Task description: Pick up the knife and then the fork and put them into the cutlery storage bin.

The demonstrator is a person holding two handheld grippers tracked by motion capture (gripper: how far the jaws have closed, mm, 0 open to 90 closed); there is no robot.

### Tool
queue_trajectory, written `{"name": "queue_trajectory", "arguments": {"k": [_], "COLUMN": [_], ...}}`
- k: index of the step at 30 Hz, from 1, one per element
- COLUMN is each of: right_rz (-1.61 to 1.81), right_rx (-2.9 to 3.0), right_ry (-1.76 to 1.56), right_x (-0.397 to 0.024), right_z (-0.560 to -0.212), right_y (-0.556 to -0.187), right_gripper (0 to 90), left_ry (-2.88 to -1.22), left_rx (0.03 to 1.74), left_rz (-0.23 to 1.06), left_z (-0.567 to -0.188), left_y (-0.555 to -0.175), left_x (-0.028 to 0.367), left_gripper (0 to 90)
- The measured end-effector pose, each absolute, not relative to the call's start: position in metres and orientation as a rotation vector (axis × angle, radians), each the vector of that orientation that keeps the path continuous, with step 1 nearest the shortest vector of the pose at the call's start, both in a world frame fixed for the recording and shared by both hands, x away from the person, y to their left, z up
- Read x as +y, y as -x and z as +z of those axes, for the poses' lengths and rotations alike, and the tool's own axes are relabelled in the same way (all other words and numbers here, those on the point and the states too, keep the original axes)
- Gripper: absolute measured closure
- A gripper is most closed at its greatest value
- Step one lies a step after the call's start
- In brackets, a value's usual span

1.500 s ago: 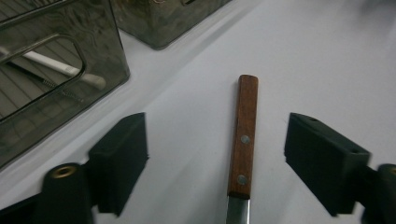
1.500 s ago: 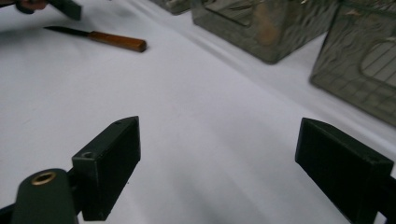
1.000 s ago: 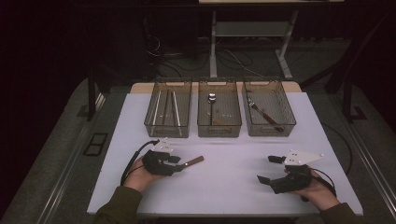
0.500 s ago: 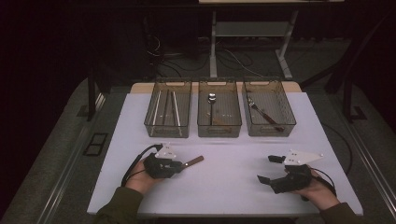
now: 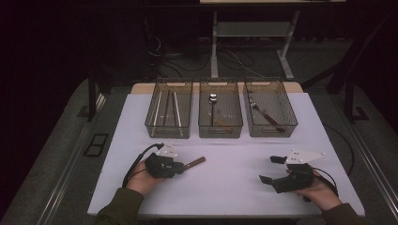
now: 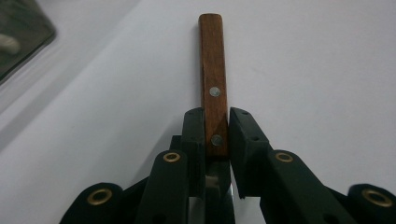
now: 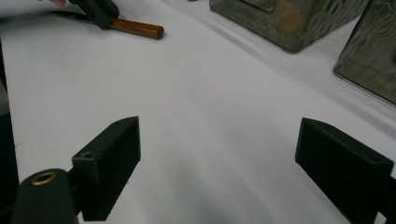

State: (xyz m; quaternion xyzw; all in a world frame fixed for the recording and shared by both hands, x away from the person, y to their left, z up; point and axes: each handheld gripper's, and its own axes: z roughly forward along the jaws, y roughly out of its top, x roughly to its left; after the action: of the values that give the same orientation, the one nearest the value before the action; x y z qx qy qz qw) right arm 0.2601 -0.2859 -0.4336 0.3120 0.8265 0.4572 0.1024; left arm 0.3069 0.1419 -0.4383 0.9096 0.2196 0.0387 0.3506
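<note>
Knife point(image 6: 214, 84) with a brown wooden handle lies on the white table point(image 5: 234, 159), near and left of the middle, its handle pointing right and slightly away. The left gripper point(image 5: 180, 167) is clamped on it: in the left gripper view its two black jaws press on either side of the handle near the lower rivet, having just been closing, with the metal blade running back between the gripper's links. The person's left hand point(image 5: 141, 179) holds this gripper low at the table surface.

The right gripper point(image 5: 272, 169) rests at the near right of the table in the right hand point(image 5: 324, 192), its jaws spread wide with nothing but bare tabletop between them.

Along the far edge stand three clear bins side by side: the left bin point(image 5: 169, 115) holds long thin rods, the middle bin point(image 5: 220, 115) a spoon point(image 5: 213, 101), the right bin point(image 5: 270, 113) a fork point(image 5: 263, 113).
</note>
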Motion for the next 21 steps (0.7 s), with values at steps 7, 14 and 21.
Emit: {"name": "queue_trajectory", "arguments": {"k": [7,14,21], "right_rz": [1.355,1.347,1.365], "right_rx": [2.510,2.576,2.636], "right_ry": [-0.895,-0.885,-0.788], "right_x": [-0.282,-0.281,-0.274], "right_z": [-0.433,-0.430,-0.417], "right_y": [-0.260,-0.267,-0.279], "right_gripper": [13.9,13.9,13.9], "left_ry": [-2.334,-2.335,-2.339], "left_rx": [0.519,0.441,0.345], "left_rz": [0.049,0.010,-0.019], "left_z": [-0.430,-0.419,-0.409], "left_y": [-0.304,-0.301,-0.300], "left_x": [0.132,0.117,0.093], "left_gripper": [76.1,76.1,76.1]}}
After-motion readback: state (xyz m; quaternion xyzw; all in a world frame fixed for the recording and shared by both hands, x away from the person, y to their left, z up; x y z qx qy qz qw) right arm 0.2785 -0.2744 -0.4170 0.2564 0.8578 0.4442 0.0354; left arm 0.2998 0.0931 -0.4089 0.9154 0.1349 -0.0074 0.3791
